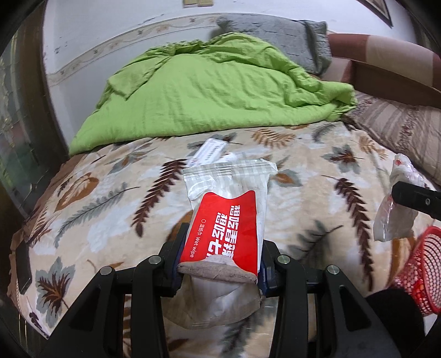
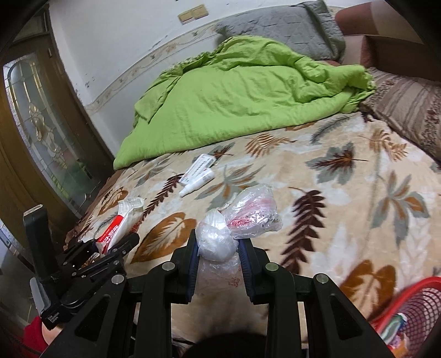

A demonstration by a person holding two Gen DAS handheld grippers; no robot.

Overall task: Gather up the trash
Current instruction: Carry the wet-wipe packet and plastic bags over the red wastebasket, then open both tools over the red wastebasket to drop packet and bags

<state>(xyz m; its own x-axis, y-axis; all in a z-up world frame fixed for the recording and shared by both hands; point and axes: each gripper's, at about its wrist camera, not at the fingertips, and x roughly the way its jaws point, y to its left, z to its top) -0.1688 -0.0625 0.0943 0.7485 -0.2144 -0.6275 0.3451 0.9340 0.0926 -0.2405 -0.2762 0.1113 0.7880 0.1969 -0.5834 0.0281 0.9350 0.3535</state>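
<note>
Leaf-patterned bedding covers the bed, with a crumpled green quilt at the far side, a grey pillow behind it and a glazed wooden door at the far left. Both hands carry rubbish above the near part of the bed. The left tool is clenched on a wet wipe packet, red label up, clear torn end pointing away, a greyish soiled wipe poking from its near end. The right tool grips a crumpled clear plastic bag, knotted into a ball between the jaws, its loose end holding something red and silvery. A red mesh basket sits at the near right corner, some colourful scraps already inside, I judge.

The step in hand looks like carrying both pieces to that basket. To do it well, bring each tool fully over the rim before letting go, since the bag is light and its loose tail could catch on the mesh or drift onto the bed; the packet, floppy and held near one end, should go in hanging end first. Farther off, a small white box and a little white bottle lie touching on the bedding, not yet gathered
</note>
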